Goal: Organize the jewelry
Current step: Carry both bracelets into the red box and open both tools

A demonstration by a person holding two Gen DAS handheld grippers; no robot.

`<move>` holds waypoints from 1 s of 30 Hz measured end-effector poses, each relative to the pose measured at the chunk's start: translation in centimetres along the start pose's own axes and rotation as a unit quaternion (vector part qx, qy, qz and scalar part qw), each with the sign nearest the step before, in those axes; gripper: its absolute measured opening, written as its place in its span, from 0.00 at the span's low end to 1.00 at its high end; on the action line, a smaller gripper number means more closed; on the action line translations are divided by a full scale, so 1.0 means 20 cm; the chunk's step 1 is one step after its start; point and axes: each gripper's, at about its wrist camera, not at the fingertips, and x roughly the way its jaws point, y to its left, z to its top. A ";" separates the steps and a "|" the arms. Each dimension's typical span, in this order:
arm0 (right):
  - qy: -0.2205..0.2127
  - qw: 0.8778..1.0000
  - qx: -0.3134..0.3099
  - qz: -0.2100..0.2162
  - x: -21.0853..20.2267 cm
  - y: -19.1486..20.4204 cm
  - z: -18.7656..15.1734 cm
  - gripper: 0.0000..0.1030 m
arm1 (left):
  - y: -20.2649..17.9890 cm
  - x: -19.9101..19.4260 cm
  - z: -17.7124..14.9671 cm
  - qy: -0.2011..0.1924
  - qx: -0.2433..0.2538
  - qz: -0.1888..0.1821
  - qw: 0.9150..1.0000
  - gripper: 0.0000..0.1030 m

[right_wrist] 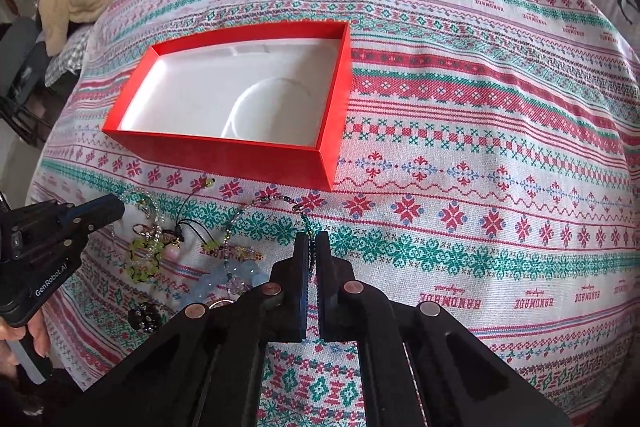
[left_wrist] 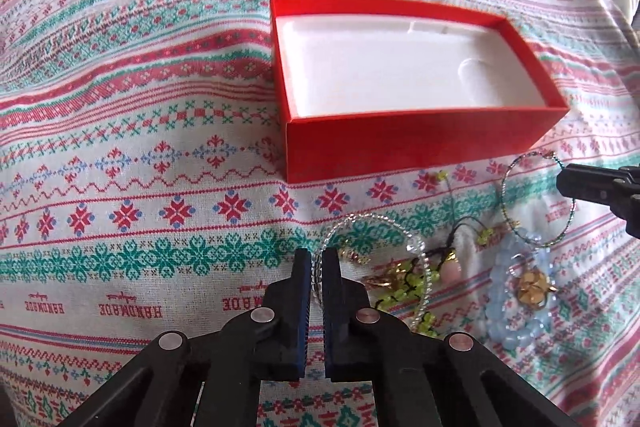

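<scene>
We see the patterned cloth (left_wrist: 120, 147) under the open red box (left_wrist: 420, 143), which stands beyond the jewelry pile (left_wrist: 460, 267). Our left gripper (left_wrist: 317, 259) is closed on the clear beaded bracelet (left_wrist: 360, 223). Our right gripper (right_wrist: 312, 241) pinches the dark-green beaded necklace (right_wrist: 276, 201) between nearly shut jaws.

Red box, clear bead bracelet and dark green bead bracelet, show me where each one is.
Red box (left_wrist: 420, 141): left wrist view, front outer wall.
Clear bead bracelet (left_wrist: 362, 218): left wrist view, top of its loop.
Dark green bead bracelet (right_wrist: 272, 201): right wrist view, top of its loop.
</scene>
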 end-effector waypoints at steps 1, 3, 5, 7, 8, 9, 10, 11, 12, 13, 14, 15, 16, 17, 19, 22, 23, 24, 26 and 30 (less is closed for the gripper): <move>-0.005 1.000 0.001 0.001 -0.02 0.00 0.00 0.03 | 0.00 -0.02 0.00 -0.005 -0.001 -0.002 1.000 0.00; -0.015 1.000 0.002 0.003 -0.06 0.00 0.00 0.03 | 0.00 -0.06 0.01 -0.013 -0.003 -0.006 1.000 0.00; -0.025 1.000 0.004 0.004 -0.10 0.00 0.00 0.02 | -0.01 -0.09 0.02 -0.021 -0.002 -0.011 1.000 0.00; -0.034 0.999 0.003 0.005 -0.14 0.00 0.00 0.03 | -0.02 -0.13 0.05 -0.033 -0.002 -0.013 0.999 0.00; -0.037 0.999 0.003 0.006 -0.16 0.00 0.00 0.02 | -0.02 -0.15 0.06 -0.039 -0.002 -0.015 0.999 0.00; -0.041 0.999 0.002 0.006 -0.18 0.00 0.00 0.02 | -0.03 -0.17 0.07 -0.045 -0.002 -0.017 0.999 0.00; -0.046 0.999 0.002 0.007 -0.20 0.00 0.00 0.02 | -0.03 -0.20 0.07 -0.051 -0.003 -0.018 0.999 0.00; -0.051 0.999 0.002 0.009 -0.22 0.00 0.01 0.02 | -0.03 -0.22 0.08 -0.057 -0.004 -0.020 0.998 0.00; -0.056 0.998 0.003 0.011 -0.25 0.00 0.01 0.02 | -0.03 -0.23 0.09 -0.062 -0.006 -0.022 0.998 0.00; -0.062 0.998 0.005 0.014 -0.27 0.00 0.01 0.02 | -0.04 -0.25 0.10 -0.067 -0.008 -0.024 0.997 0.00; -0.067 0.998 0.006 0.016 -0.29 0.00 0.03 0.02 | -0.05 -0.26 0.11 -0.072 -0.011 -0.026 0.997 0.00; -0.073 0.997 0.008 0.018 -0.31 0.00 0.03 0.02 | -0.05 -0.27 0.12 -0.076 -0.013 -0.029 0.997 0.00; -0.079 0.997 0.011 0.021 -0.33 0.00 0.04 0.02 | -0.06 -0.28 0.13 -0.081 -0.015 -0.032 0.996 0.00; -0.084 0.996 0.014 0.025 -0.34 0.00 0.04 0.02 | -0.06 -0.30 0.14 -0.087 -0.018 -0.036 0.995 0.00; -0.096 0.995 0.020 0.032 -0.38 -0.01 0.07 0.02 | -0.08 -0.32 0.17 -0.099 -0.023 -0.044 0.994 0.00; -0.115 0.992 0.030 0.041 -0.43 -0.01 0.10 0.02 | -0.12 -0.34 0.22 -0.118 -0.029 -0.056 0.991 0.00; -0.120 0.991 0.035 0.047 -0.44 -0.02 0.11 0.03 | -0.12 -0.35 0.24 -0.125 -0.032 -0.061 0.990 0.00; -0.123 0.990 0.039 0.051 -0.44 -0.02 0.13 0.03 | -0.14 -0.35 0.25 -0.132 -0.033 -0.064 0.989 0.00; -0.130 0.989 0.048 0.060 -0.45 -0.02 0.14 0.03 | -0.16 -0.35 0.27 -0.146 -0.036 -0.071 0.986 0.00; -0.137 0.986 0.056 0.072 -0.44 -0.01 0.18 0.03 | -0.18 -0.32 0.32 -0.163 -0.052 -0.098 0.980 0.00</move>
